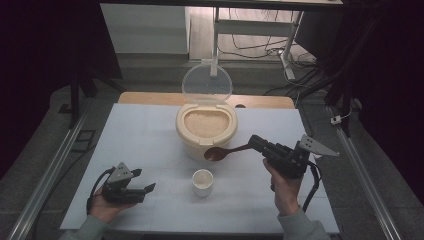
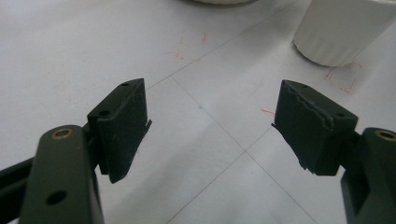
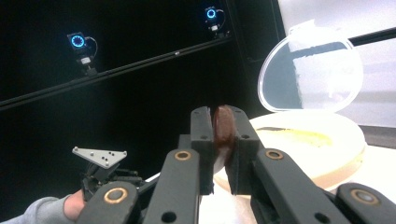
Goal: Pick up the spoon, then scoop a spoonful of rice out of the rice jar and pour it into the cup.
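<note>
Right gripper point(image 1: 256, 142) clamps brown spoon point(image 1: 225, 151) beside rice container point(image 1: 206, 130); left gripper point(image 1: 145, 189) wide, empty.

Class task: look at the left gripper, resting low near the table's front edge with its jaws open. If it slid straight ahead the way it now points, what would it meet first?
Most likely the small white cup. The left gripper points right along the table, roughly toward the cup; in its own view the cup stands ahead, off to the right, so it might just pass beside it.

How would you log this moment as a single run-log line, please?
right tool: shut on wooden spoon | spoon bowl: beside rice container, lid open | left tool: open, empty, low over table | white cup: upright
</note>
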Available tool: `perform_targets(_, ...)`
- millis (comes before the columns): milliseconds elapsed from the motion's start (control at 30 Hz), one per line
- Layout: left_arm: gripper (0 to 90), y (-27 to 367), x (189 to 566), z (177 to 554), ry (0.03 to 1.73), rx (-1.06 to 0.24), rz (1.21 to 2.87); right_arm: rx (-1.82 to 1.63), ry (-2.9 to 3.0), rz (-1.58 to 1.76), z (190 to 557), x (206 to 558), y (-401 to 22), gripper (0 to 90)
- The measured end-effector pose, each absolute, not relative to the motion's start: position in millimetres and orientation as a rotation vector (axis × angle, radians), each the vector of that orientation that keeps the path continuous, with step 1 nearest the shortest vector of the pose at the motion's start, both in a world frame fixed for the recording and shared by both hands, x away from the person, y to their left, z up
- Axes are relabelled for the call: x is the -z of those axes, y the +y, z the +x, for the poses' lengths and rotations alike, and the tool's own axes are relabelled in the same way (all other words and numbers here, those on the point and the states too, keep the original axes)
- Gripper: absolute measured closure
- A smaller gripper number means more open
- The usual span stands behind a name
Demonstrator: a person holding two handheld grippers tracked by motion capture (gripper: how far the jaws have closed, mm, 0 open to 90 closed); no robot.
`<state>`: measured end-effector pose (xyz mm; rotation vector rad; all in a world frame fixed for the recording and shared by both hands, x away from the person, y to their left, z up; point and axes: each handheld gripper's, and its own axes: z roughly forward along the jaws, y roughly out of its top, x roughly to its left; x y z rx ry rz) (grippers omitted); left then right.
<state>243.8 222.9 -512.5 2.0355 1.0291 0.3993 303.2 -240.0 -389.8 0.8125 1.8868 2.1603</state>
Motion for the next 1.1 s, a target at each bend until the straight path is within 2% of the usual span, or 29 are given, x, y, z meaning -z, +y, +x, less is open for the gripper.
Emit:
perform_targets(467,24.2,222.6,512.0,245.3,1.034,-0.397,2.045,-2.147,1.807,0.804,315.3,373.8,-245.0,82.7)
perform_targets(833,19.6,220.8,514.2,246.7,1.059,-0.401,2.062,-2.051,1.751,0.924,348.3,360.3,-237.8,82.6)
perform_targets(1100,15.7,218.6,516.0,248.2,1.063,-0.374,2.085,-1.879,1.791,0.942,374.4,359.9,-217.6,82.6)
